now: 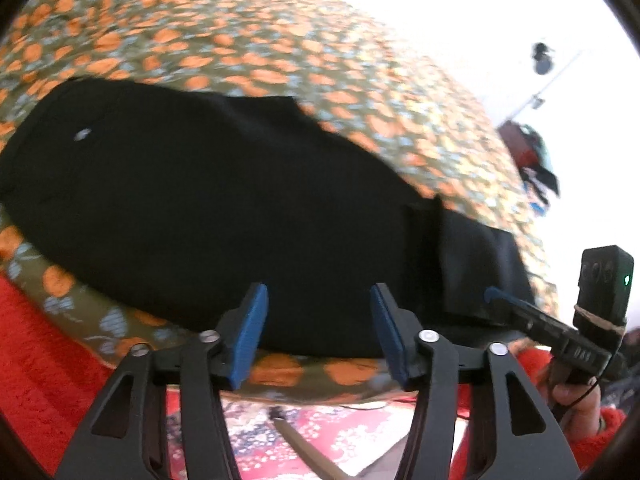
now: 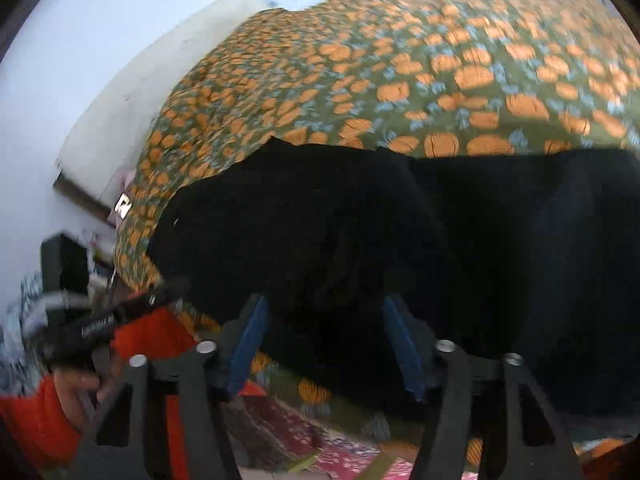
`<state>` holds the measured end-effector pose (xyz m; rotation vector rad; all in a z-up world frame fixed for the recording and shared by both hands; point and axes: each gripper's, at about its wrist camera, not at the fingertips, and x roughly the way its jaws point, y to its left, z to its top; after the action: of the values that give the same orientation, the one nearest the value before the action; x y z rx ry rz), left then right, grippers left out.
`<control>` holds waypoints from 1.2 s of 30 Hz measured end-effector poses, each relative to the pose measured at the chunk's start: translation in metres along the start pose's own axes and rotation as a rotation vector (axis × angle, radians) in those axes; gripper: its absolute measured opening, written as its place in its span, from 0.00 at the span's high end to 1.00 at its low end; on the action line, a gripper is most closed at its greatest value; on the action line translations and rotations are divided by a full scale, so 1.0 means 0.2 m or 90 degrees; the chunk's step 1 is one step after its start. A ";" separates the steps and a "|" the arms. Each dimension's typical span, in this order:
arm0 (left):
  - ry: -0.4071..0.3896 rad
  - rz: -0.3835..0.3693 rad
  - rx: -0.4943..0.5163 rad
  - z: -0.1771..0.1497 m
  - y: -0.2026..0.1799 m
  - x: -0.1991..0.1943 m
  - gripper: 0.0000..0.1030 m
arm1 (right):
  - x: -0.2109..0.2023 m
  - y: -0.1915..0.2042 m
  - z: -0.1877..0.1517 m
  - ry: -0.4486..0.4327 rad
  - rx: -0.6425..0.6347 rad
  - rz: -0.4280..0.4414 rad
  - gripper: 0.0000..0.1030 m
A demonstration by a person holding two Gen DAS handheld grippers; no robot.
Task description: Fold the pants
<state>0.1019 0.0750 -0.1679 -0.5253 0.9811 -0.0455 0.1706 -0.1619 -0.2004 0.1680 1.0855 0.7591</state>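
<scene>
Black pants (image 1: 200,200) lie folded lengthwise on a bed cover (image 1: 240,20) printed with orange pumpkins, a small silver button showing near their left end. My left gripper (image 1: 318,289) hovers at the pants' near edge, blue pads apart with nothing pinched. In the right wrist view the pants (image 2: 360,220) fill the middle, and my right gripper (image 2: 325,305) stands open over their near edge, gripping no cloth. The right gripper's tip (image 1: 494,294) also shows at the pants' right end, held by a hand in a red sleeve (image 1: 532,360).
The bed cover (image 2: 440,60) drops off at the near edge to a red patterned rug (image 1: 340,432). Clutter (image 1: 536,160) sits by a white wall to the right. A dark shelf with items (image 2: 68,264) stands to the left.
</scene>
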 end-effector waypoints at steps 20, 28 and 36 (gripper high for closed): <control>0.125 -0.075 0.266 0.06 -0.65 0.49 0.71 | -0.58 -0.06 -0.23 -0.144 -0.035 -0.070 0.27; 0.144 -0.038 0.250 0.04 -0.61 0.56 0.67 | -0.56 -0.06 -0.22 -0.145 -0.036 -0.057 0.27; 0.148 -0.051 0.259 0.03 -0.63 0.57 0.90 | -0.54 -0.07 -0.22 -0.138 -0.028 -0.056 0.27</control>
<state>0.1962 -0.0629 -0.1981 -0.1856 1.1416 -0.3770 0.1141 -0.2509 -0.1498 0.1608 0.8639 0.6677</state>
